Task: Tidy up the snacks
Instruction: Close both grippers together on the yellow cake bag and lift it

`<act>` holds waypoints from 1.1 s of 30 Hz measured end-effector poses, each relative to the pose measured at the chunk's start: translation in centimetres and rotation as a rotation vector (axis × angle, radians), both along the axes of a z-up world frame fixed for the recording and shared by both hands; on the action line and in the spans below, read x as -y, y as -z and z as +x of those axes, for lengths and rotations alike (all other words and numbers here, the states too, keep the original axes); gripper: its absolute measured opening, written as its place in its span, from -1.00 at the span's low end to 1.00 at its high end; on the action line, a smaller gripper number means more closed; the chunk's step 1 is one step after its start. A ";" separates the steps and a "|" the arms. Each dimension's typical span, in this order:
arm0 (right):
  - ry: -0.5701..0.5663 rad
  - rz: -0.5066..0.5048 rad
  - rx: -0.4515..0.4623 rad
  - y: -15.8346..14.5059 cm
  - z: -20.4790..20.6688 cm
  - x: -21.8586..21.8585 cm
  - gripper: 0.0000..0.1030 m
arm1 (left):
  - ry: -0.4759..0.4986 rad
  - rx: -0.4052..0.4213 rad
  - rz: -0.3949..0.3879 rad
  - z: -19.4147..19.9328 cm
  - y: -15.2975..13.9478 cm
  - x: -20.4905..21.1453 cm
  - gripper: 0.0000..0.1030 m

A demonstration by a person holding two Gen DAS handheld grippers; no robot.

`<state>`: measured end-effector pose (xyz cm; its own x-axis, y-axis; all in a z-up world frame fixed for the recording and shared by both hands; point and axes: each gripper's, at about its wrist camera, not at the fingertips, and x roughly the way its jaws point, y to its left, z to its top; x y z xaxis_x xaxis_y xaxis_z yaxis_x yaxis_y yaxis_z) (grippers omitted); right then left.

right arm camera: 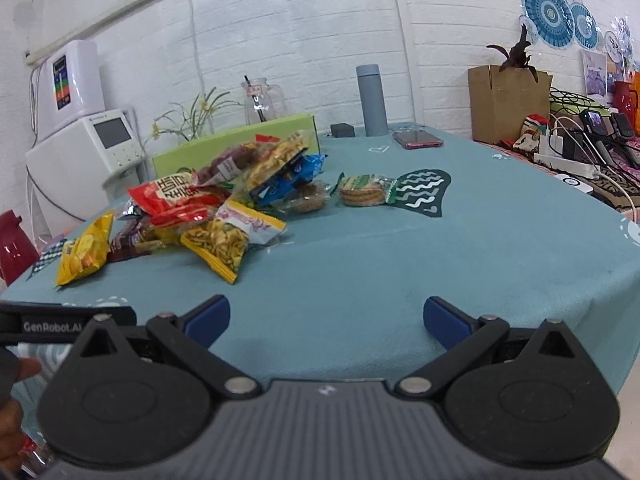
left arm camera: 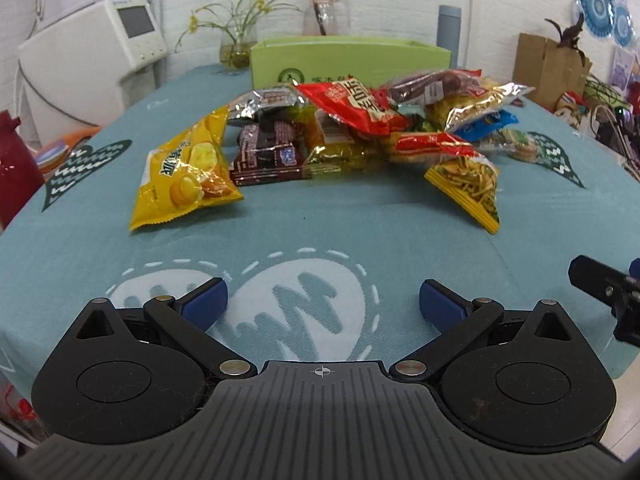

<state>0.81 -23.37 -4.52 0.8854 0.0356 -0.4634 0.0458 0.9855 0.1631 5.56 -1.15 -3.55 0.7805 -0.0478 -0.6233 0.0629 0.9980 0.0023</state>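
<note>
L gripper (left arm camera: 323,304) open | R gripper (right arm camera: 326,318) open | arm label "GenRobot.AI" (right arm camera: 51,326)

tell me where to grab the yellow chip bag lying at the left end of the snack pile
Grip the yellow chip bag by its crimped bottom edge, the flat seal nearest the left gripper. It lies flat on the teal tablecloth, clear of the pile on that side, so probably come in low from the near side and pinch the seal, not the puffy middle.
</note>
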 end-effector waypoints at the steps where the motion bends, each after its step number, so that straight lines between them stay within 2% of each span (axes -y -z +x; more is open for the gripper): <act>1: 0.001 0.006 -0.013 0.1 0.4 0.1 0.99 | 0.001 0.004 -0.005 0.1 0.0 -0.1 0.79; 5: 0.004 -0.015 -0.020 0.3 1.3 0.3 0.99 | 0.010 -0.015 -0.005 0.9 -0.1 -0.5 0.79; 8: -0.004 0.045 0.001 0.3 1.3 1.5 0.99 | 0.024 -0.036 -0.017 1.3 -0.4 -1.4 0.70; 9: -0.014 0.055 0.003 0.3 1.3 1.7 0.99 | 0.026 -0.040 -0.035 1.4 -0.9 -2.0 0.62; 12: -0.030 0.009 -0.076 -0.7 2.3 0.9 0.99 | -0.002 0.001 -0.115 1.8 -3.5 -5.6 0.66; 14: -0.122 0.036 -0.056 -2.2 3.2 -0.7 0.99 | -0.041 0.051 -0.145 2.6 -5.5 -8.5 0.80; 16: -0.260 0.048 -0.041 -3.5 4.8 -3.6 0.99 | -0.048 0.067 -0.190 4.4 -7.2 -11.8 0.79; 20: -0.593 0.054 -0.067 -4.4 9.8 -12.0 0.99 | -0.074 -0.049 -0.296 9.3 -7.4 -17.1 0.78; 21: -0.649 0.034 -0.067 -4.3 10.8 -14.0 0.99 | -0.069 -0.082 -0.322 10.2 -7.0 -18.0 0.72; 25: -0.747 -0.028 -0.094 -3.5 14.3 -19.4 0.99 | -0.011 -0.163 -0.418 12.4 -5.4 -19.4 0.61; 30: -0.769 -0.057 -0.135 -2.8 16.1 -22.0 0.96 | 0.085 -0.199 -0.387 14.0 -4.1 -18.1 0.43; 31: -0.768 -0.067 -0.143 -2.5 16.5 -22.4 0.95 | 0.093 -0.214 -0.385 14.3 -3.5 -17.9 0.35; 32: -0.771 -0.070 -0.157 -2.2 16.8 -22.7 0.90 | 0.094 -0.233 -0.386 14.5 -3.1 -18.0 0.29; 33: -0.776 -0.071 -0.171 -2.0 17.0 -23.0 0.45 | 0.101 -0.223 -0.390 14.5 -2.8 -18.1 0.23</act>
